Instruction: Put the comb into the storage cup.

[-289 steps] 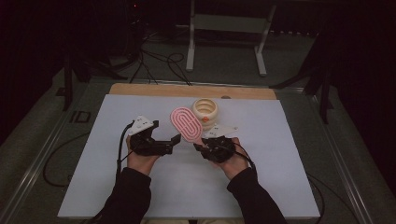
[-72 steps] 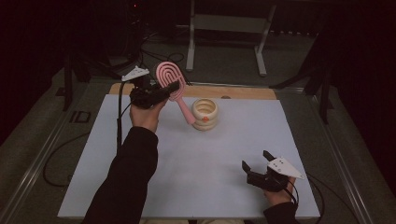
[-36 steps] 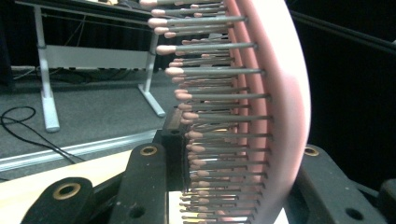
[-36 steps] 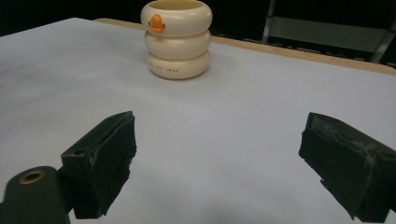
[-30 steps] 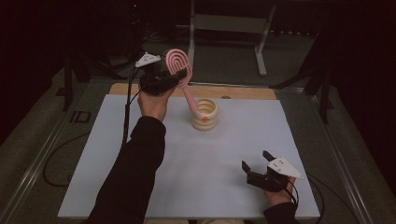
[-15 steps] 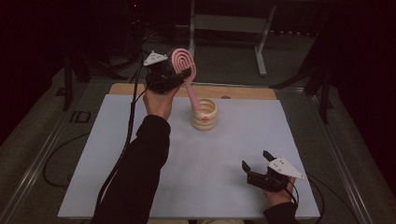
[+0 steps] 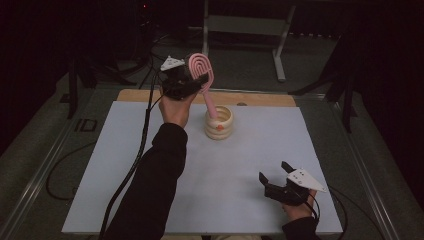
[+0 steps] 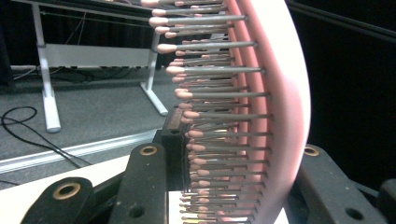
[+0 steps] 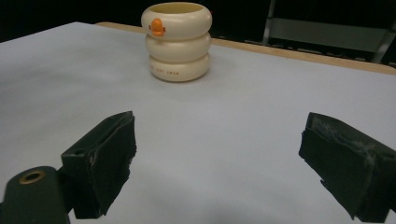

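The cream holder is the one thing standing on the counter. On every side of it the white surface lies bare. Its mouth is partly taken by the pink brush handle slanting in from above-left; the right tongs sit well apart near the front.

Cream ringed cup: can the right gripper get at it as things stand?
Probably yes. The right gripper is open and empty, with bare table between it and the cream cup; the pink hairbrush handle stands in the cup's mouth.
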Demonstrator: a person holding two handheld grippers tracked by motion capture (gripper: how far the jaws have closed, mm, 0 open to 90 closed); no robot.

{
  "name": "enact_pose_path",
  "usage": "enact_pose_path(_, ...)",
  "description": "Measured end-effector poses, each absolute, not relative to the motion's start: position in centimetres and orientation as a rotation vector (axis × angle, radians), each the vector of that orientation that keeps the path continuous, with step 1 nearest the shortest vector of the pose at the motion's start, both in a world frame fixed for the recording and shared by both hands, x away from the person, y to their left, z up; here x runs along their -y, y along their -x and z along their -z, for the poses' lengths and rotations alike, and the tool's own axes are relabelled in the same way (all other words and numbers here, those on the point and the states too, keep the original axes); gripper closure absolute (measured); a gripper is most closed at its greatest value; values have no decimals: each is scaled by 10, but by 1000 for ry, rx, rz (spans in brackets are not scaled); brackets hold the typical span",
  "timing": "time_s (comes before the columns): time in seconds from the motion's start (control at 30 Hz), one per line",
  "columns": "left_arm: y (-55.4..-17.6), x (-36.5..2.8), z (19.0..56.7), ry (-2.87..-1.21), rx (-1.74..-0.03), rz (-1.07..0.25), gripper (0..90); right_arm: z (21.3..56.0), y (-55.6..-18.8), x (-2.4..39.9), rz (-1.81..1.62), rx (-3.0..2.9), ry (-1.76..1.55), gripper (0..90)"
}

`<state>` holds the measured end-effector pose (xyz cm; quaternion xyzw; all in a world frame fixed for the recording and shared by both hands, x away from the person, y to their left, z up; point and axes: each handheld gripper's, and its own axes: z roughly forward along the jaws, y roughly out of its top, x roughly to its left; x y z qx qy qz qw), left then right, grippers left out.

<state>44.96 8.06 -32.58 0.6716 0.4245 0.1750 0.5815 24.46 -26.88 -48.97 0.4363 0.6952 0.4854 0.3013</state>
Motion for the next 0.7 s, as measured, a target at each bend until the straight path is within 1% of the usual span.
enact_pose_path(0.7, -459, -75, 336, -1550, -1021, -406, 643, 490, -244, 269, -1301, -1840, -1166, 103)
